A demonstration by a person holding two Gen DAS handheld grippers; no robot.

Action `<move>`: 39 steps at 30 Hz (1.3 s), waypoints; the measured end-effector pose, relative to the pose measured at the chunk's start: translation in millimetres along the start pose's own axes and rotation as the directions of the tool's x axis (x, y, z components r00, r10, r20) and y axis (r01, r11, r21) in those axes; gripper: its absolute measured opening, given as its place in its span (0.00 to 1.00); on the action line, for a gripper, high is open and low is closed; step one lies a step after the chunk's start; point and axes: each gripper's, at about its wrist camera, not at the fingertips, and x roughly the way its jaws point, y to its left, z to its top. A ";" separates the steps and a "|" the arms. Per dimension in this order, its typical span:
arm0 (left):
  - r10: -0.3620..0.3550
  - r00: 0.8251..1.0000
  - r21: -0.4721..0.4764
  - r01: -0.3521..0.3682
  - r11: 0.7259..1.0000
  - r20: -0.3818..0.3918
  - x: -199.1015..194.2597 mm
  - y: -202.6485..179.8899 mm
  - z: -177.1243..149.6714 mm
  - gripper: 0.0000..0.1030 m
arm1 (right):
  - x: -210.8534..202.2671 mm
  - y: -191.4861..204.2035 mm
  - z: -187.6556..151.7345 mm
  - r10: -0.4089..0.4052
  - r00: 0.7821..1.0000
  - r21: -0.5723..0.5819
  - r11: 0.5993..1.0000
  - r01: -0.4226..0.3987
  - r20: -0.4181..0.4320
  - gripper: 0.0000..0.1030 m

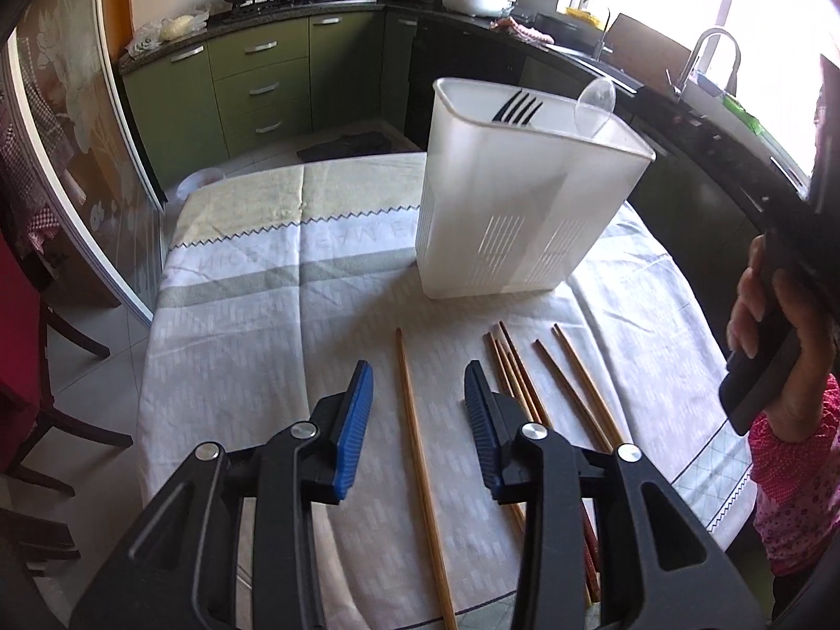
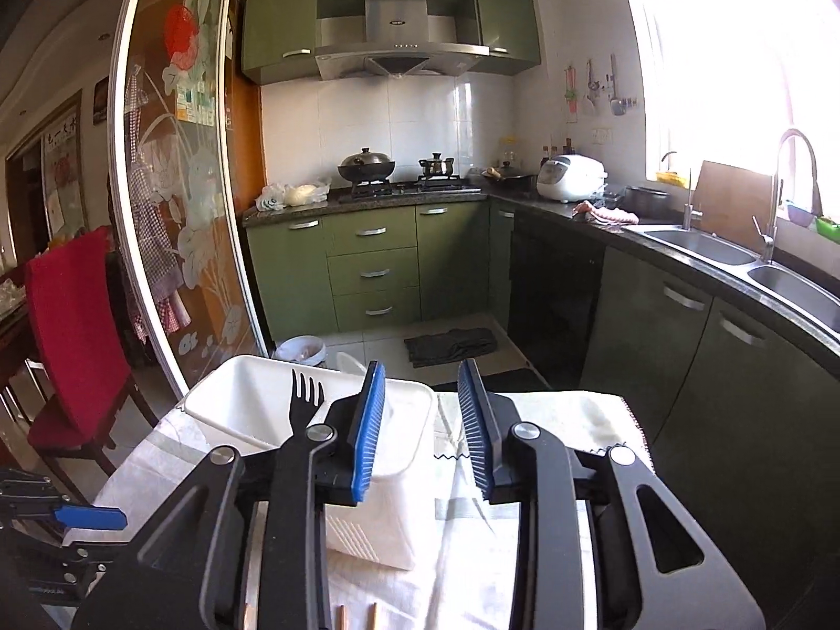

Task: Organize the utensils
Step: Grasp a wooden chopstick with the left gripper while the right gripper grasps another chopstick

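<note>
A white plastic utensil holder (image 1: 517,210) stands on the cloth-covered table (image 1: 252,315). A black fork (image 1: 517,105) and a clear spoon (image 1: 593,102) stand in it. Several wooden chopsticks lie in front of it: one alone (image 1: 417,446) between my left fingers, the others (image 1: 551,388) to the right. My left gripper (image 1: 418,373) is open and empty, just above the single chopstick. My right gripper (image 2: 420,378) is open and empty, raised above the holder (image 2: 252,404), beside the fork (image 2: 304,399). The left gripper's blue pad (image 2: 89,517) shows at lower left there.
A red chair (image 2: 73,336) stands left of the table by a glass sliding door (image 2: 173,210). Green kitchen cabinets (image 2: 367,262), a stove with pots, a rice cooker (image 2: 569,176) and a sink (image 2: 703,247) line the far walls. A dark mat (image 2: 451,344) lies on the floor.
</note>
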 end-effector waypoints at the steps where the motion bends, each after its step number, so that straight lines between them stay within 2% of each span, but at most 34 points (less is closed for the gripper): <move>1: 0.000 1.000 -0.005 0.000 1.000 -0.025 5.3 -0.2 -0.6 0.35 | -7.7 -1.6 0.9 0.000 1.000 0.004 1.000 0.000 0.010 0.30; 2: 0.002 0.999 -0.010 -0.002 1.000 -0.053 11.2 -0.8 -1.7 0.36 | -18.1 -5.2 -1.7 0.000 1.000 0.007 1.000 0.000 0.016 0.33; 6: 0.000 0.985 -0.033 -0.006 0.999 -0.173 38.2 -0.5 -6.4 0.38 | -59.1 -19.2 -20.0 0.011 1.000 0.003 1.000 -0.011 -0.007 0.33; 10: -0.007 0.964 -0.054 -0.007 0.999 -0.265 63.0 -1.3 -10.1 0.38 | -82.4 -30.5 -47.7 0.020 0.995 -0.016 1.000 -0.022 -0.100 0.33; 15: 0.032 0.948 -0.039 -0.047 0.998 -0.316 80.3 -5.8 -12.8 0.38 | -94.0 -45.7 -81.0 0.032 0.974 -0.008 0.999 -0.035 -0.223 0.33; 18: 0.034 0.937 -0.043 -0.052 0.998 -0.348 88.2 -7.1 -15.6 0.24 | -98.5 -53.9 -92.8 0.040 0.964 -0.001 0.999 -0.041 -0.262 0.33; 20: 0.041 0.938 -0.040 -0.059 0.997 -0.344 90.6 -9.7 -16.0 0.22 | -99.2 -55.4 -94.6 0.054 0.959 0.005 0.999 -0.054 -0.279 0.33; 23: 0.060 0.940 -0.031 -0.075 0.997 -0.337 94.6 -15.7 -15.9 0.14 | -95.5 -46.4 -93.7 0.067 0.949 -0.008 0.997 -0.073 -0.308 0.34; 24: 0.070 0.940 -0.025 -0.083 0.996 -0.333 95.9 -17.8 -15.7 0.09 | -92.8 -41.6 -95.2 0.074 0.942 -0.018 0.996 -0.085 -0.328 0.40; 25: 0.072 0.941 -0.023 -0.084 0.996 -0.330 96.7 -18.3 -15.8 0.07 | -86.8 -35.2 -93.1 0.084 0.933 -0.026 0.995 -0.100 -0.350 0.41; 28: 0.053 0.944 -0.046 -0.072 0.996 -0.326 93.1 -12.1 -16.1 0.06 | -65.7 -16.2 -101.4 0.103 0.890 -0.054 0.988 -0.142 -0.444 0.41; 32: 0.052 0.957 -0.059 -0.071 0.996 -0.286 77.7 -2.9 -17.9 0.06 | -30.4 1.8 -120.9 0.108 0.821 -0.064 0.983 -0.173 -0.560 0.27; 35: 0.062 0.969 -0.049 -0.076 0.996 -0.241 60.3 1.4 -16.5 0.06 | -8.3 9.2 -134.1 0.134 0.770 -0.030 0.980 -0.195 -0.624 0.21; 37: 0.064 0.975 -0.044 -0.075 0.996 -0.212 47.3 3.9 -17.8 0.06 | 1.5 12.1 -138.5 0.133 0.754 -0.020 0.981 -0.190 -0.643 0.21; 39: 0.065 0.980 -0.037 -0.073 0.997 -0.187 35.5 4.5 -19.0 0.06 | 8.6 15.2 -138.5 0.118 0.748 -0.028 0.983 -0.180 -0.653 0.21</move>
